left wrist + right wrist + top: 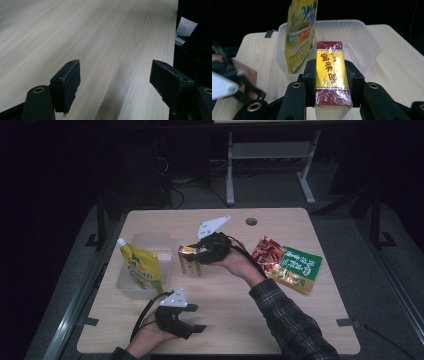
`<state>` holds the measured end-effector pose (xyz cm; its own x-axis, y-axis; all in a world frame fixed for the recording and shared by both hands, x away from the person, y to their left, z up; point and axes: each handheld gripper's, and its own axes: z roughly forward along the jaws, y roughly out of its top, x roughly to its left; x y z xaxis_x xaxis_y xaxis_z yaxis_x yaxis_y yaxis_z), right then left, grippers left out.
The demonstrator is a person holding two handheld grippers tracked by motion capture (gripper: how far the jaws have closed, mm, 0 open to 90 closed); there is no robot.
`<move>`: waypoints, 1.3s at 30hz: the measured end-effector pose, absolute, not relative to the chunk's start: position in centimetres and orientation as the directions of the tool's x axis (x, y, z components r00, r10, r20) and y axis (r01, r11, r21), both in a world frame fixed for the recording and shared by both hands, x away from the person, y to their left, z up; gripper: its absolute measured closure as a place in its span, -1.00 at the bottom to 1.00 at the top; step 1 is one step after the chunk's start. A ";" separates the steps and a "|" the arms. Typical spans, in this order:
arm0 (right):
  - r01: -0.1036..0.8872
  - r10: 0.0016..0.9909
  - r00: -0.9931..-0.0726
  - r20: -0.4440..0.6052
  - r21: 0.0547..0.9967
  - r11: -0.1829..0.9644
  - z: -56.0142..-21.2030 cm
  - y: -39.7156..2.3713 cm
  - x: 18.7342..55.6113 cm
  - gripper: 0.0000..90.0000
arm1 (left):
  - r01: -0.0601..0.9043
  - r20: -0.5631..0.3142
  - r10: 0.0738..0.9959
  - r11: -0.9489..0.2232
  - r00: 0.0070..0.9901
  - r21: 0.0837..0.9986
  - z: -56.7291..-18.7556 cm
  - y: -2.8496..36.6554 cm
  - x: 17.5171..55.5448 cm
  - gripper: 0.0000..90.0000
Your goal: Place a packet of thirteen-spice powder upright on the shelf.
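Observation:
My right gripper [192, 256] is shut on a red and yellow box [331, 72] wrapped in film, holding it above the table just right of a clear plastic bin [150, 240]. In the right gripper view both jaws press on the box's sides, with the bin [367, 42] straight ahead. A yellow-green spouted pouch [142, 266] stands in the bin, leaning on its near wall; it is the pouch [299, 37] in the right gripper view. My left gripper [198, 318] rests near the table's front edge, open, and nothing lies between its pads [71, 80].
A red and green snack bag [287, 264] lies flat on the table's right half. The wooden table [230, 295] has a round cable hole [251, 221] at the back. Beyond it stands a metal frame on a dark floor.

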<state>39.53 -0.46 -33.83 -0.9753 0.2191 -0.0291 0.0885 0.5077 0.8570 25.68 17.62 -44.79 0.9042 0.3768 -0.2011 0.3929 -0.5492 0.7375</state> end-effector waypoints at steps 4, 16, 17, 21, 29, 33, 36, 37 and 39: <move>0.081 0.196 -0.980 -0.023 0.858 0.507 -33.2 1.2 40.4 0.49 | 0.393 -0.202 0.375 -0.550 0.905 0.737 -44.8 17.8 25.6 -0.47; 0.035 0.132 -0.991 -0.038 0.859 0.510 -32.4 6.5 42.4 0.49 | 0.393 -0.208 0.372 -0.541 0.905 0.744 -44.7 17.7 25.4 -0.47; 0.037 0.131 -0.991 -0.036 0.858 0.512 -32.4 7.0 42.5 0.49 | 0.393 -0.208 0.372 -0.539 0.905 0.745 -44.6 17.7 25.4 -0.47; 0.027 0.121 -0.992 -0.041 0.855 0.518 -32.4 8.6 42.8 0.49 | 0.383 -0.202 0.363 -0.546 0.910 0.745 -44.6 17.7 25.4 -0.46; -0.002 0.087 -0.995 -0.058 0.843 0.538 -32.9 11.5 43.0 0.49 | 0.375 -0.201 0.350 -0.552 0.915 0.745 -44.6 17.6 25.4 -0.46; -0.001 0.080 -0.995 -0.053 0.839 0.544 -33.4 12.2 43.2 0.49 | 0.369 -0.198 0.346 -0.552 0.917 0.748 -44.6 17.5 25.3 -0.46; -0.002 0.077 -0.996 -0.052 0.840 0.542 -33.5 12.6 43.4 0.49 | 0.371 -0.200 0.346 -0.551 0.917 0.747 -44.6 17.5 25.3 -0.46; 0.001 0.078 -0.996 -0.049 0.841 0.540 -33.5 12.6 43.5 0.49 | 0.372 -0.200 0.347 -0.551 0.916 0.747 -44.6 17.5 25.3 -0.46; 0.003 0.075 -0.996 -0.044 0.842 0.540 -33.6 12.8 43.6 0.49 | 0.373 -0.202 0.347 -0.550 0.916 0.747 -44.6 17.5 25.3 -0.46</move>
<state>43.58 12.77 -33.56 -0.9962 0.0746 -0.0440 0.0032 0.5399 0.8417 25.31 17.51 -44.58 0.9158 0.3471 -0.2019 0.3731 -0.5500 0.7471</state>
